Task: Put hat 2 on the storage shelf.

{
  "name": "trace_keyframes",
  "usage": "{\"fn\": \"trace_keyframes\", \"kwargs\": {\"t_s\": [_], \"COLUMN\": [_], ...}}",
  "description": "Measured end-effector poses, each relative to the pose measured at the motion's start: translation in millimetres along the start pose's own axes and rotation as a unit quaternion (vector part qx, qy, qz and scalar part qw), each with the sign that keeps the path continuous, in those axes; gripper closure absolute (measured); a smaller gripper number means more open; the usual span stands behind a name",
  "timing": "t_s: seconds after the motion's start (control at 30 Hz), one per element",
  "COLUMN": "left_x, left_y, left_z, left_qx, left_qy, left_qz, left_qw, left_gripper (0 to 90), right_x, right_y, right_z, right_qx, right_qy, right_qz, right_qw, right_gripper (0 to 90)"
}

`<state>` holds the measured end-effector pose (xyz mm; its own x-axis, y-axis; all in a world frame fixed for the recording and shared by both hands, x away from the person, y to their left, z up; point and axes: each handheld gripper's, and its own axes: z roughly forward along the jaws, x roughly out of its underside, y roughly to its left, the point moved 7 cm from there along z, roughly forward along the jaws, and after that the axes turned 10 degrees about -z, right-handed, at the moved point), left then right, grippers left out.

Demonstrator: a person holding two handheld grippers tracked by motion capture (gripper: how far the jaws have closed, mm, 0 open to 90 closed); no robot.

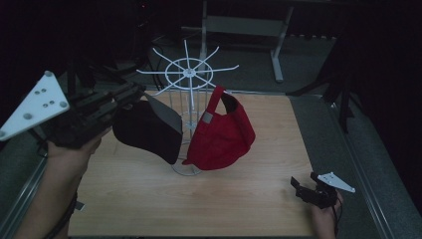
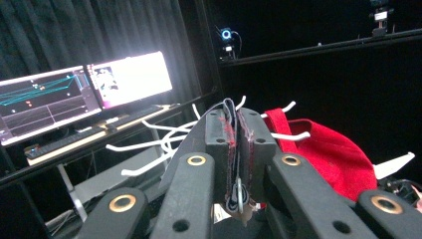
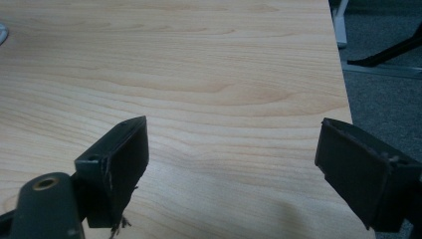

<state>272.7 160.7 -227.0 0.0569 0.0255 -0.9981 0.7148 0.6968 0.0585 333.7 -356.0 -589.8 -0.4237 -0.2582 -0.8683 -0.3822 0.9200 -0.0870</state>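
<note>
The black cap (image 1: 147, 130) is gripped by the left tool (image 1: 133, 93), brim pointing toward 2 o'clock beside the rack (image 1: 189, 74); the right tool (image 1: 300, 185) is held open at the tabletop (image 1: 259, 199) edge, 5 o'clock.

Pretty dark room around me: black curtains (image 2: 59, 35), grey floor (image 1: 318, 64), 2 lit monitors (image 2: 84, 94), wooden table (image 1: 199, 199).

My left gripper (image 1: 130, 94) is a black, blocky linkage with brass-ringed pivots and bare screw holes, topped by a pale grey three-cornered plate dotted with holes. My right gripper (image 1: 297, 185) wears a smaller plate; its flat black pads (image 3: 124, 167) are frayed (threads hang off one).
</note>
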Motion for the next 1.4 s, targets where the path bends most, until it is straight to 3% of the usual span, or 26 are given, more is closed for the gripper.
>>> {"fn": "trace_keyframes", "kwargs": {"t_s": [0.2,0.37,0.6,0.93,1.2,1.4], "left_x": [-2.6,-2.1,4.7,38.7,55.3,72.1], "left_y": [1.4,-6.6,-17.3,-15.4,-16.7,-14.9], "left_z": [16.8,24.1,27.8,26.8,23.6,23.3], "left_qx": [0.016,0.040,0.054,0.044,0.042,0.041], "left_qy": [0.007,0.008,0.020,0.060,0.061,0.069], "left_qz": [-0.014,-0.022,-0.017,-0.015,-0.022,-0.039], "left_qw": [0.9997,0.9989,0.9982,0.9971,0.9970,0.9960], "left_gripper": [85.2,85.1,85.0,84.7,84.2,83.9], "right_x": [0.2,0.2,0.3,0.5,0.5,0.5], "right_y": [0.2,0.1,0.0,-0.3,-0.2,-0.4], "right_z": [0.3,0.8,0.8,0.8,0.8,0.9], "right_qx": [0.000,0.001,0.001,0.001,0.001,0.000], "right_qy": [0.003,0.004,0.005,0.006,0.005,0.005], "right_qz": [-0.001,-0.002,0.000,0.001,0.001,0.001], "right_qw": [1.0000,1.0000,1.0000,1.0000,1.0000,1.0000], "right_gripper": [13.6,13.6,13.6,13.6,13.6,13.6]}}
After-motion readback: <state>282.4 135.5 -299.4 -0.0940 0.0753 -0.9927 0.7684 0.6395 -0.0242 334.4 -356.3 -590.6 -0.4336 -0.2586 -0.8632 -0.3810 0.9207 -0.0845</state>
